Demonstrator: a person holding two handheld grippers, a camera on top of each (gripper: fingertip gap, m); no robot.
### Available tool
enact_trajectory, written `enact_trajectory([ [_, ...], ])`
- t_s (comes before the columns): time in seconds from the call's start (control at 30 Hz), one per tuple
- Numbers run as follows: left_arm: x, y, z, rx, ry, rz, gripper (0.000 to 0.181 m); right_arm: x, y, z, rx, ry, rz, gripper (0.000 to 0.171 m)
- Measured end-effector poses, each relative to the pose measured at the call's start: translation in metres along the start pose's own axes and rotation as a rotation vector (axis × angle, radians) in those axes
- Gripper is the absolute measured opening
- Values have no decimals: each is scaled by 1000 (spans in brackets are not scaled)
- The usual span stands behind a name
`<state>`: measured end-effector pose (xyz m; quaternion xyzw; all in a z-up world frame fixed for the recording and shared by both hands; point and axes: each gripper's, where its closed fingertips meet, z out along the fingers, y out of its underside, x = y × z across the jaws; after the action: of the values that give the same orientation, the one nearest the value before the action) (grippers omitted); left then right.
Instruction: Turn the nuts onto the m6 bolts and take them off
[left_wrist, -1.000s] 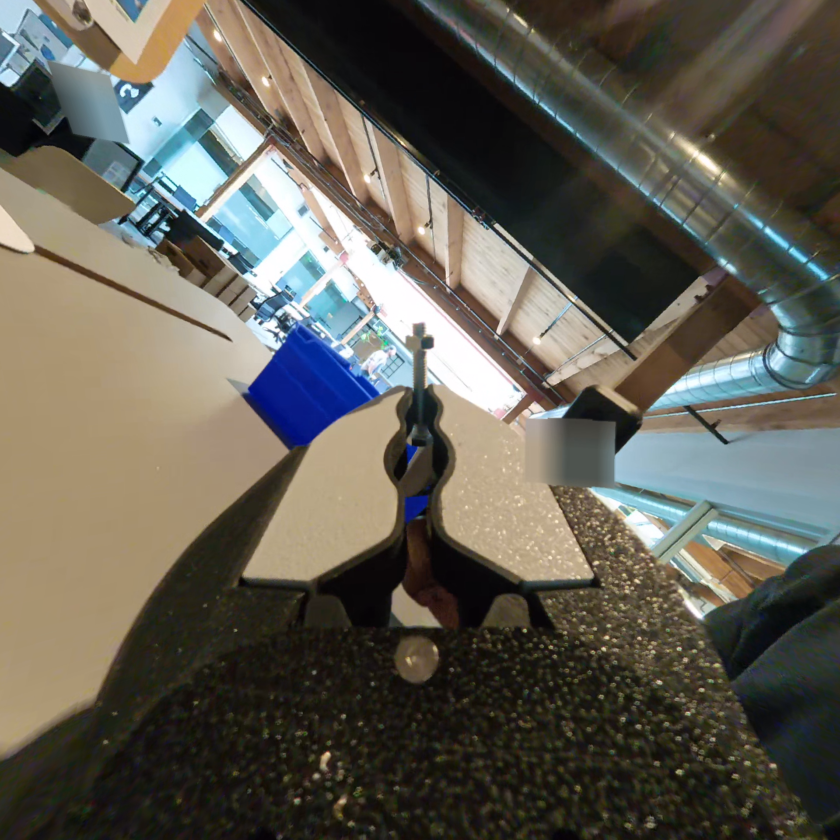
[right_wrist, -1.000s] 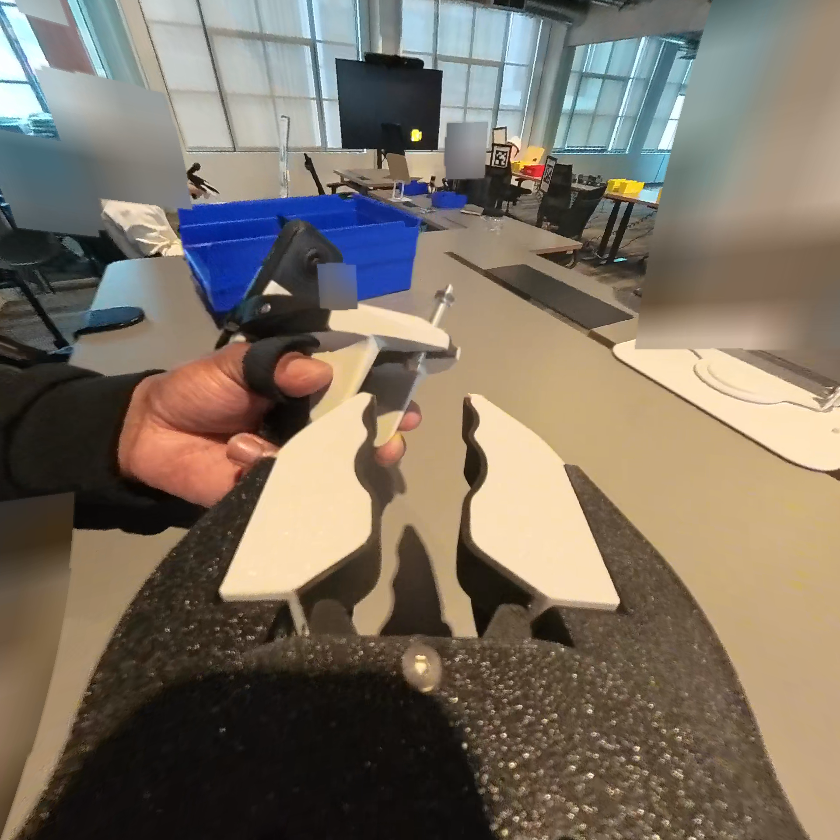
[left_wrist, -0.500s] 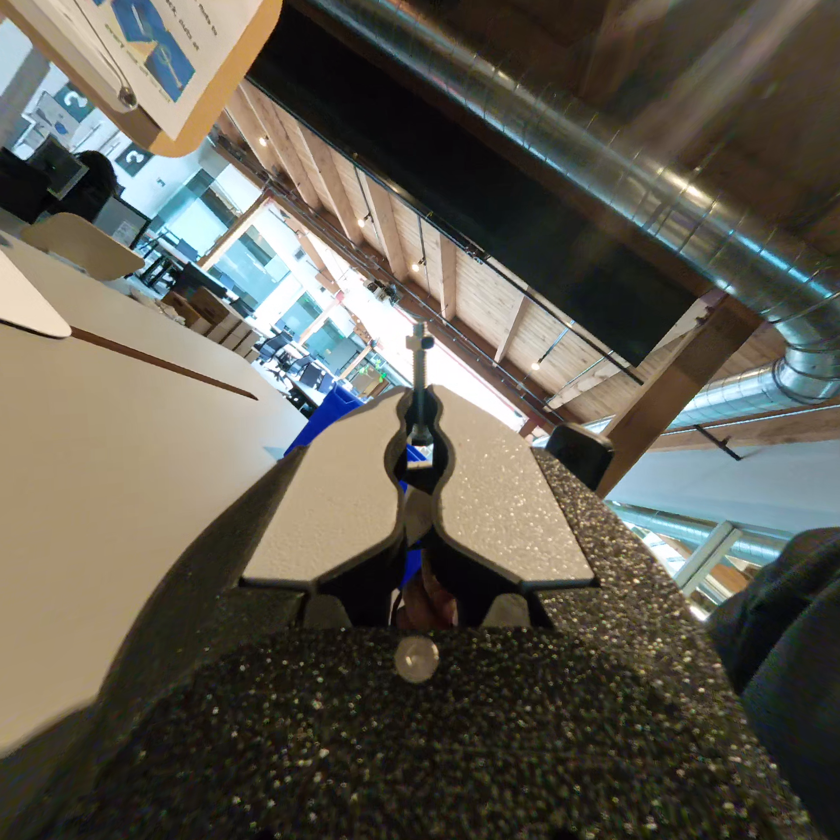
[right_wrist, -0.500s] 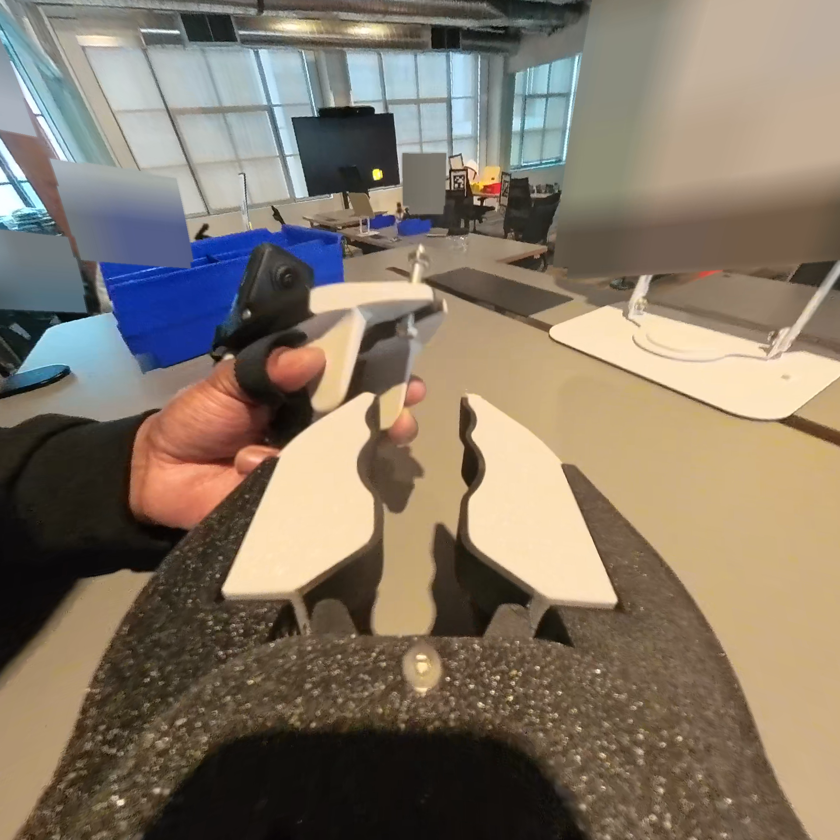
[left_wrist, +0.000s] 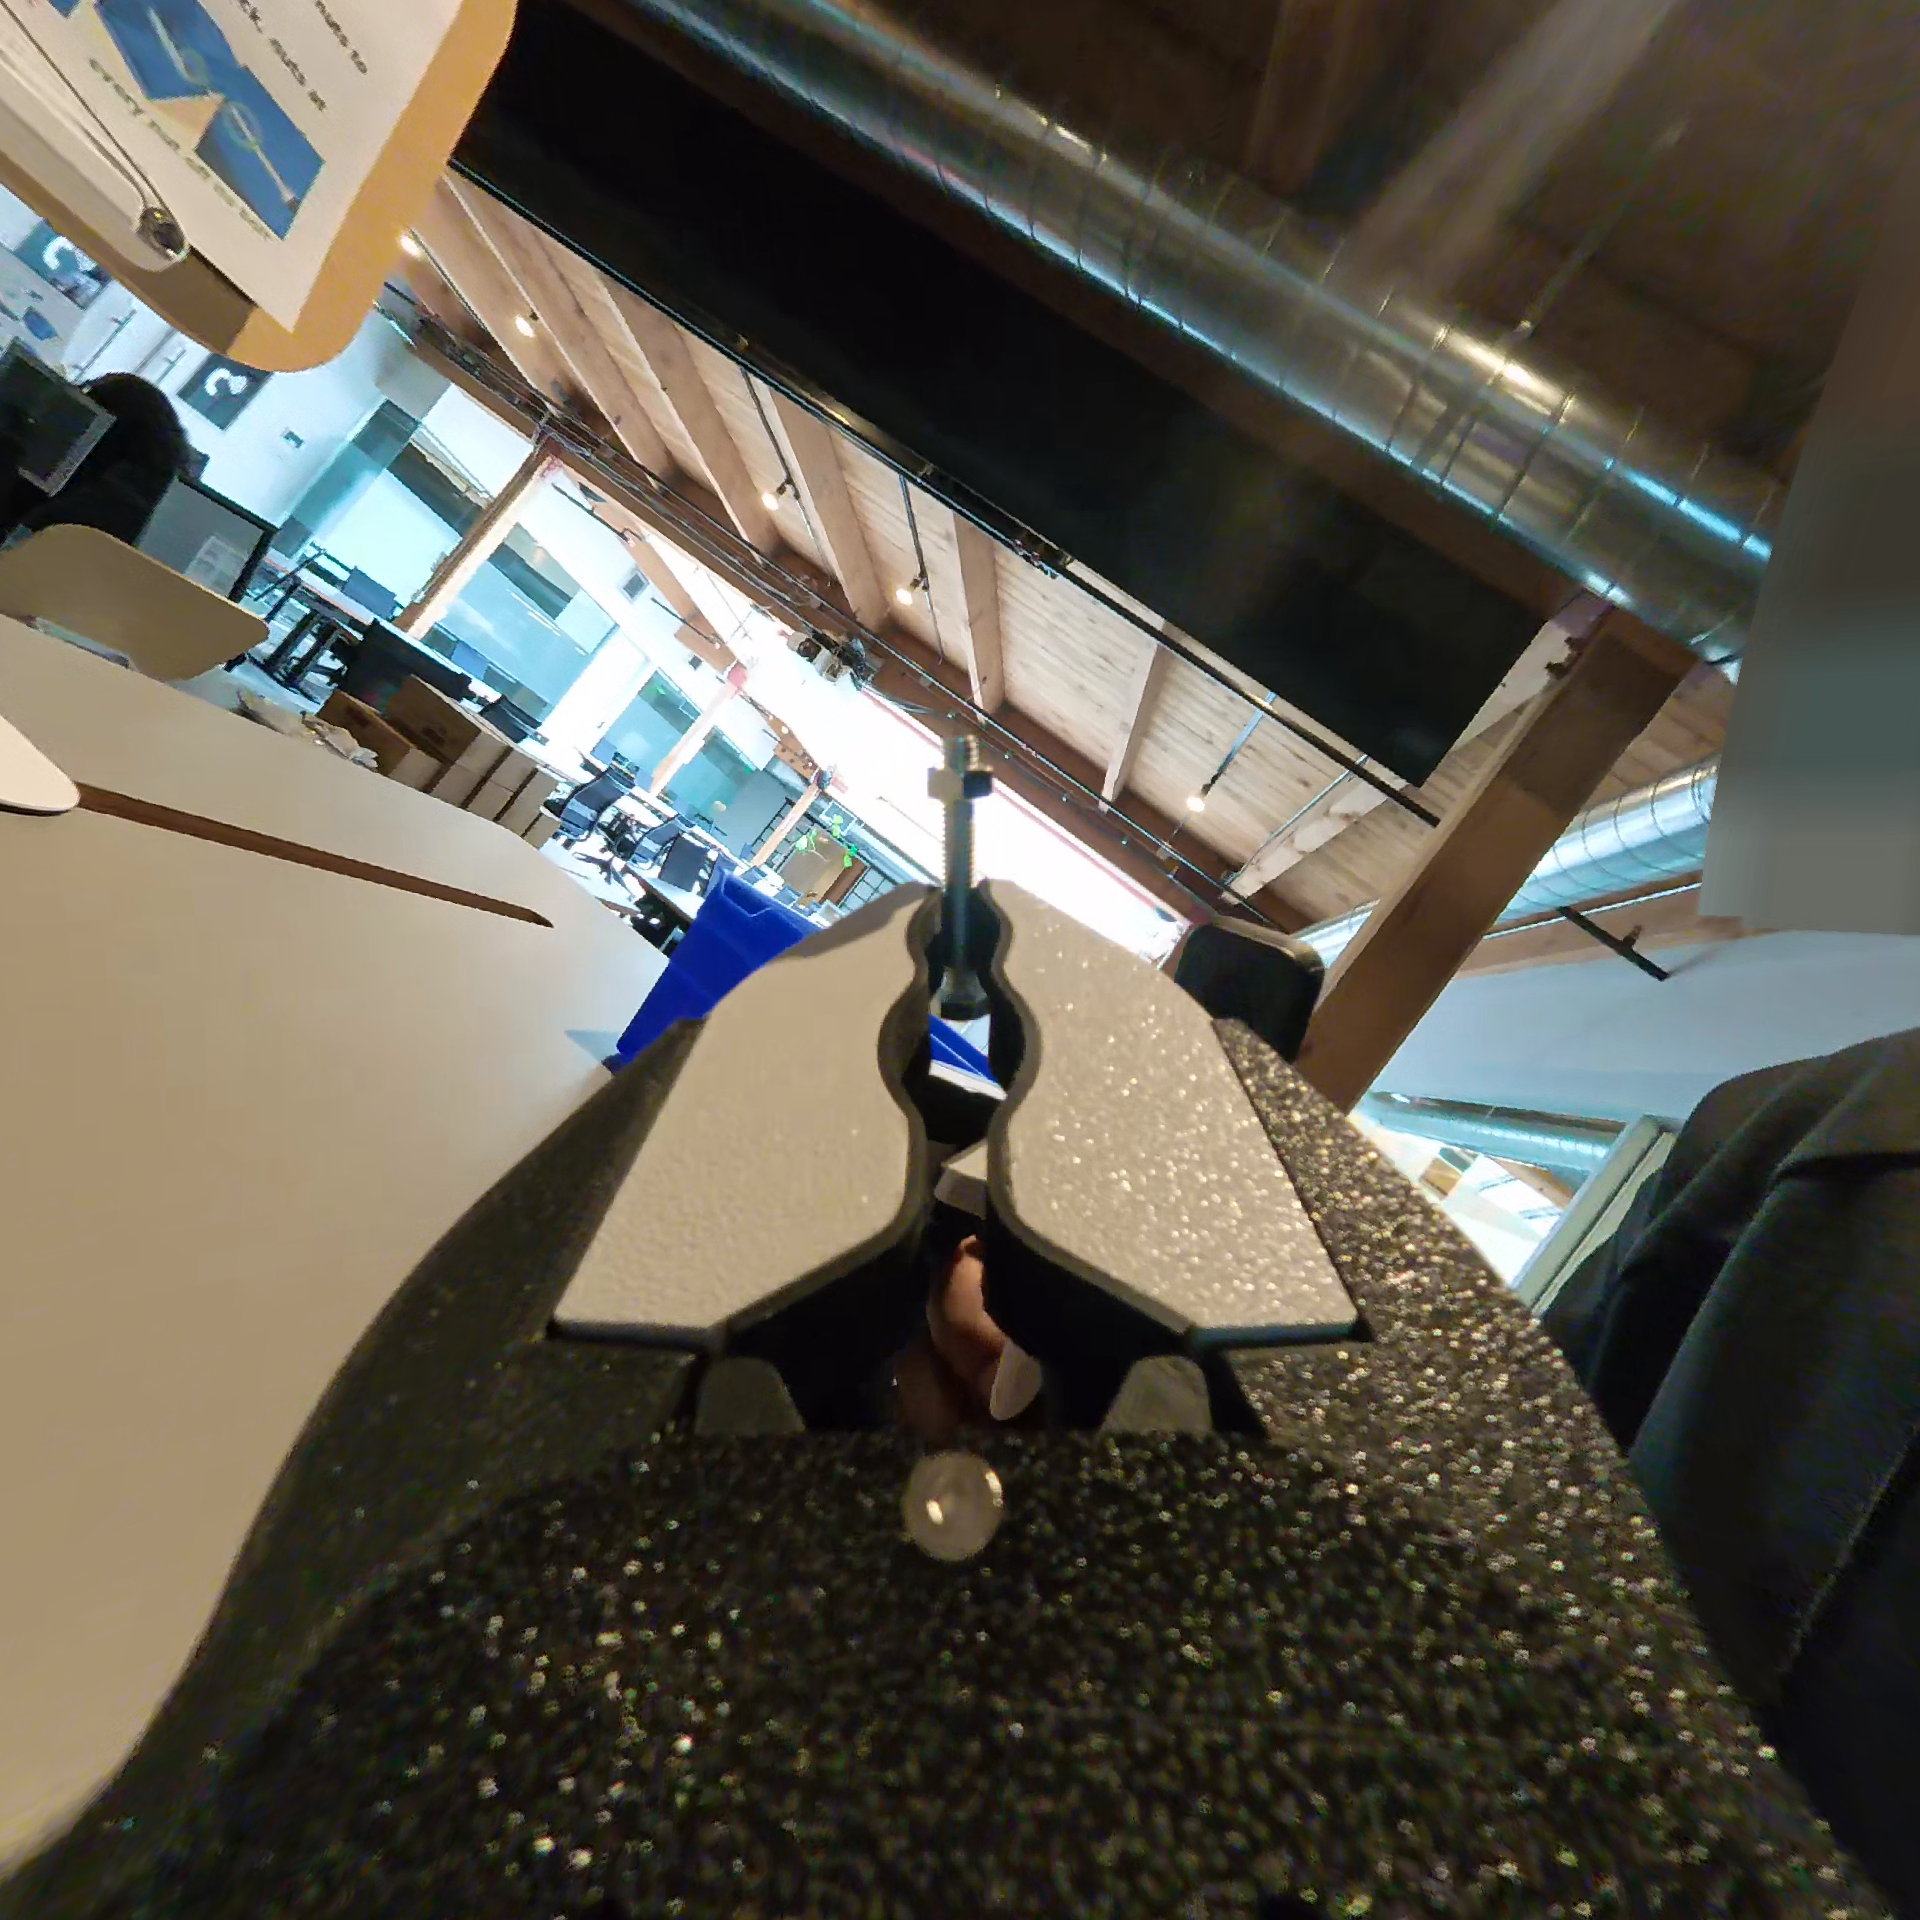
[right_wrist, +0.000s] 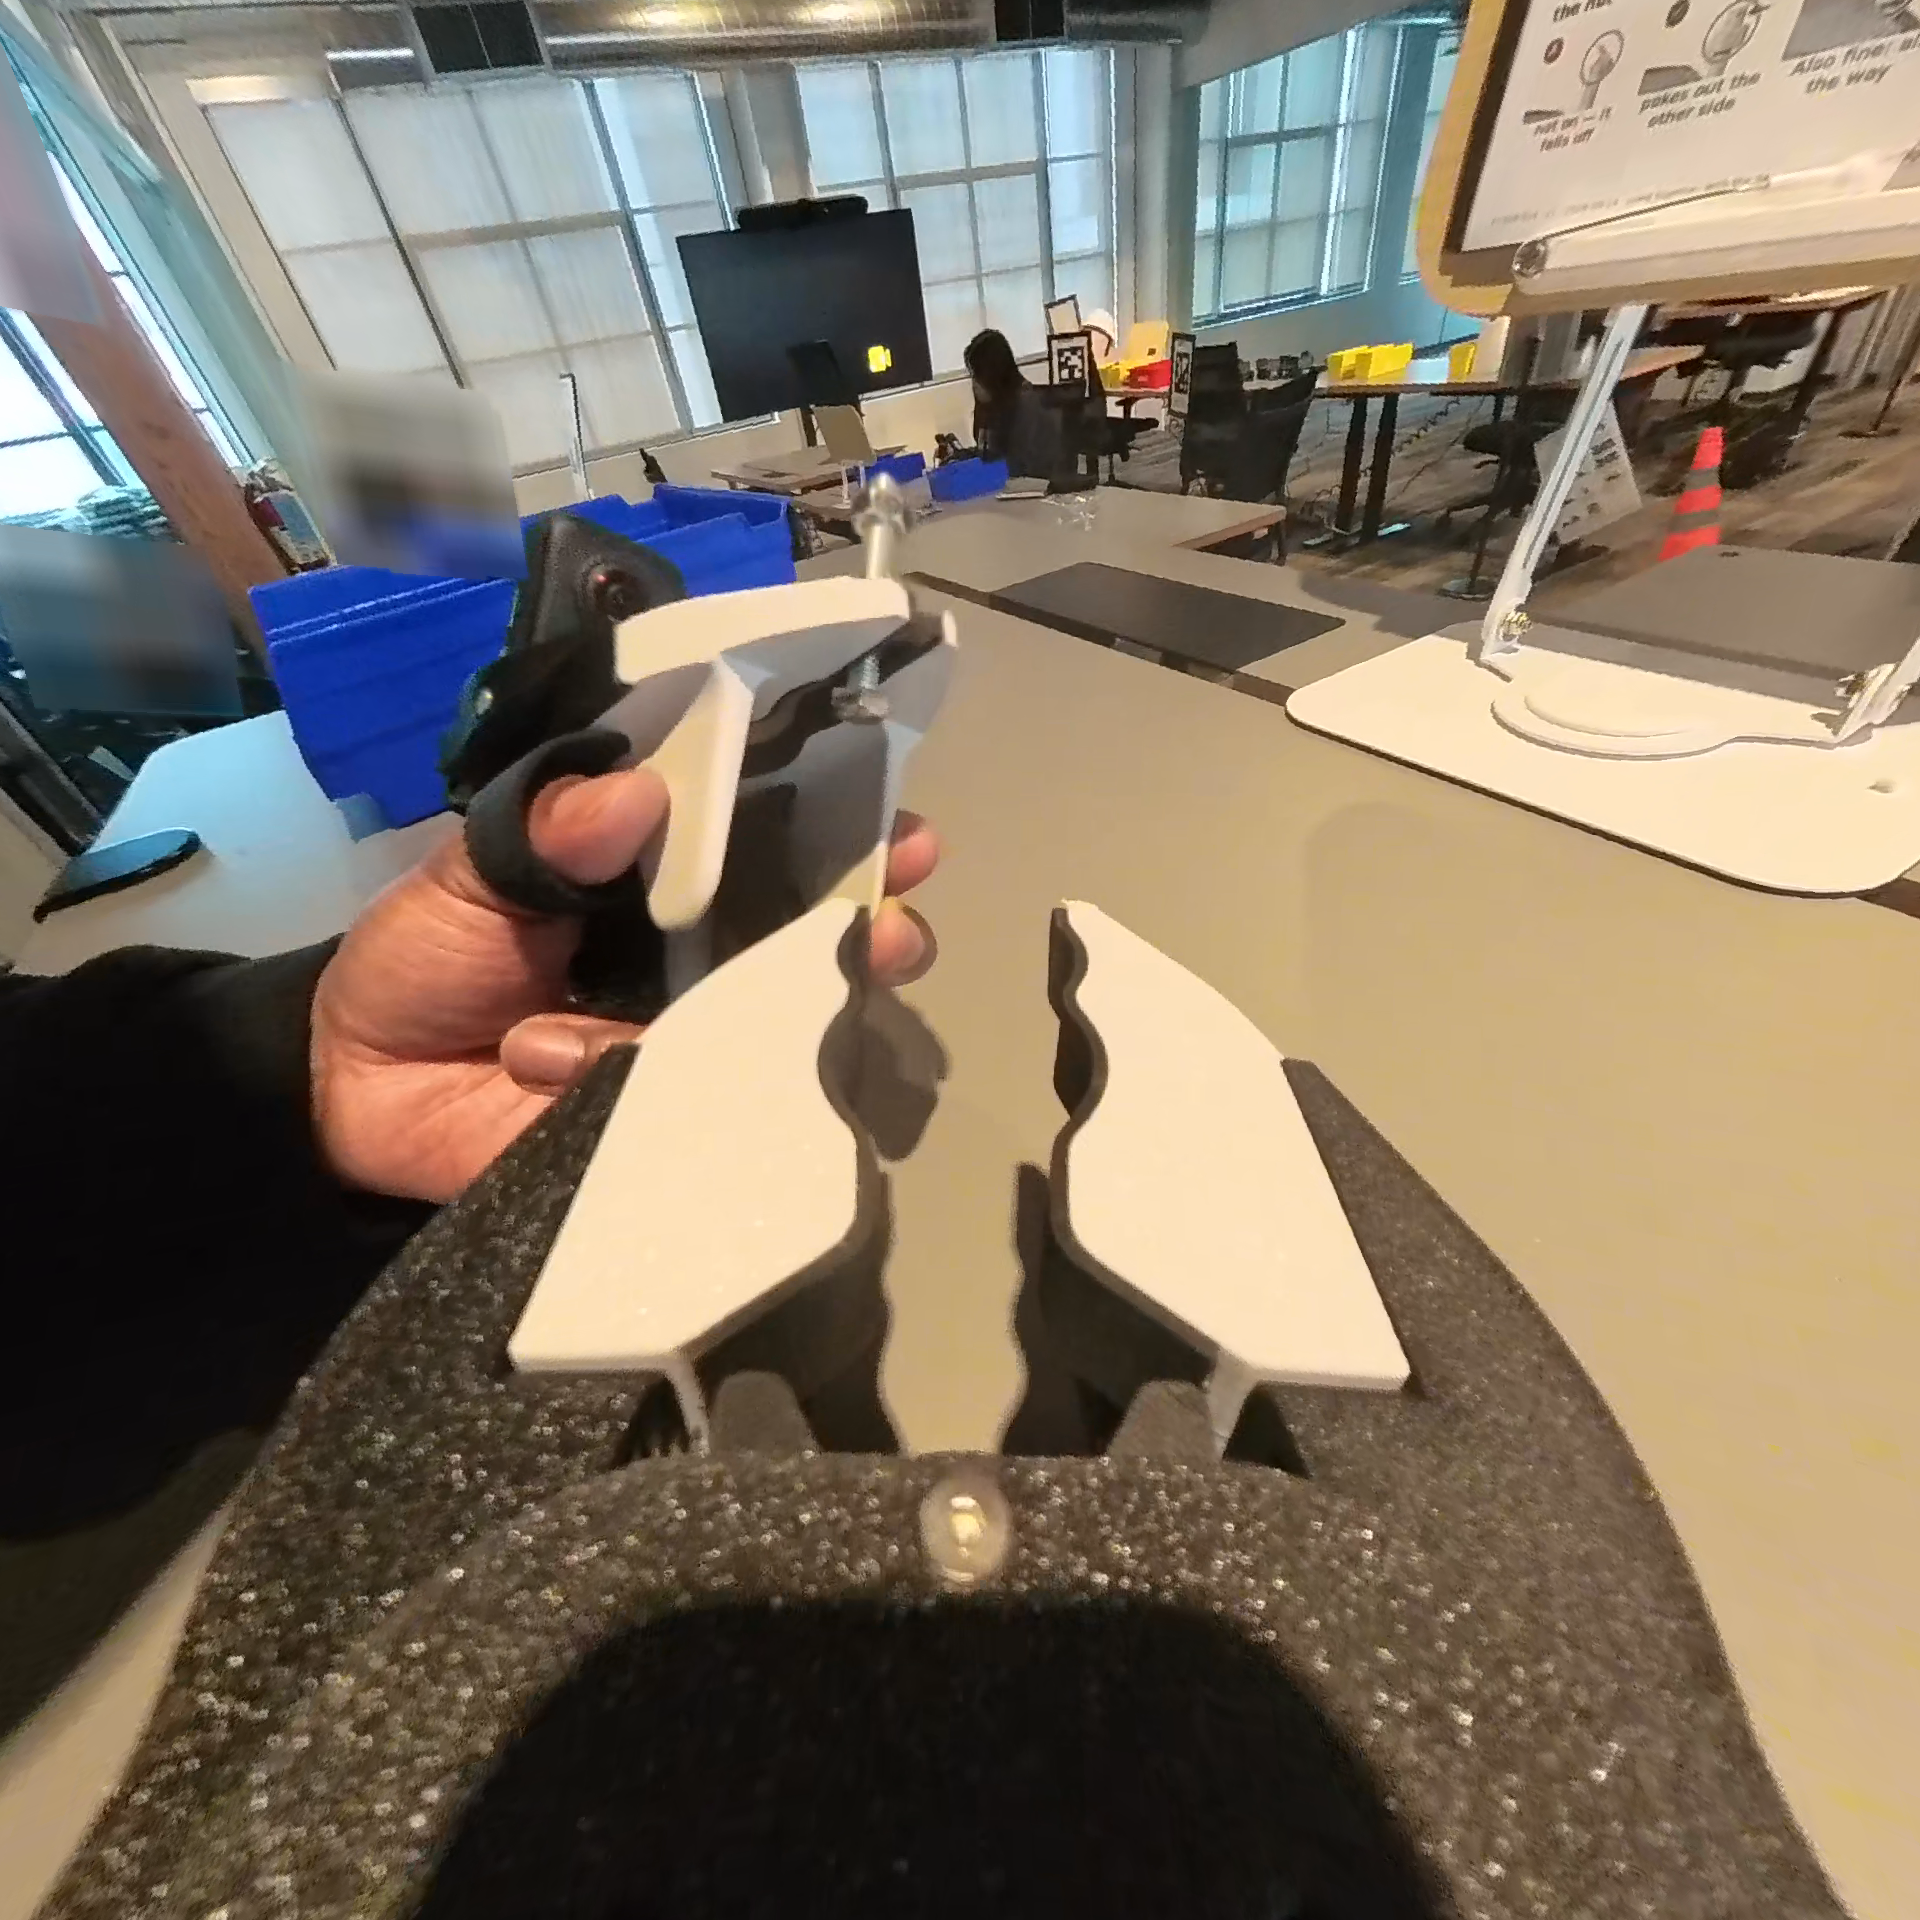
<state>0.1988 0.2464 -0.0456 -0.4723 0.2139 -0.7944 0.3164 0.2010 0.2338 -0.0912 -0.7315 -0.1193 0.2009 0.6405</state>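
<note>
Left tongs (left_wrist: 956, 914) pinching the bolt (left_wrist: 960, 842) near its head — shank pointing up past the tips, nut (left_wrist: 954, 781) threaded on near the free end, blue bin (left_wrist: 727, 961) beyond. Right tongs (right_wrist: 956, 914) spread apart and empty above the grey bench (right_wrist: 1351, 1039) — just below the left tongs (right_wrist: 914, 634), gripped in a hand (right_wrist: 468, 987), bolt (right_wrist: 881, 566) upright.
</note>
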Motion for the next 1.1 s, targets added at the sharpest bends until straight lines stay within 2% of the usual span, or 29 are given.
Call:
enact_trajectory([
  [1.1, 3, 9, 2, -49, -15, 17, 5, 0, -2, -2, 12, 2, 1, 30],
])
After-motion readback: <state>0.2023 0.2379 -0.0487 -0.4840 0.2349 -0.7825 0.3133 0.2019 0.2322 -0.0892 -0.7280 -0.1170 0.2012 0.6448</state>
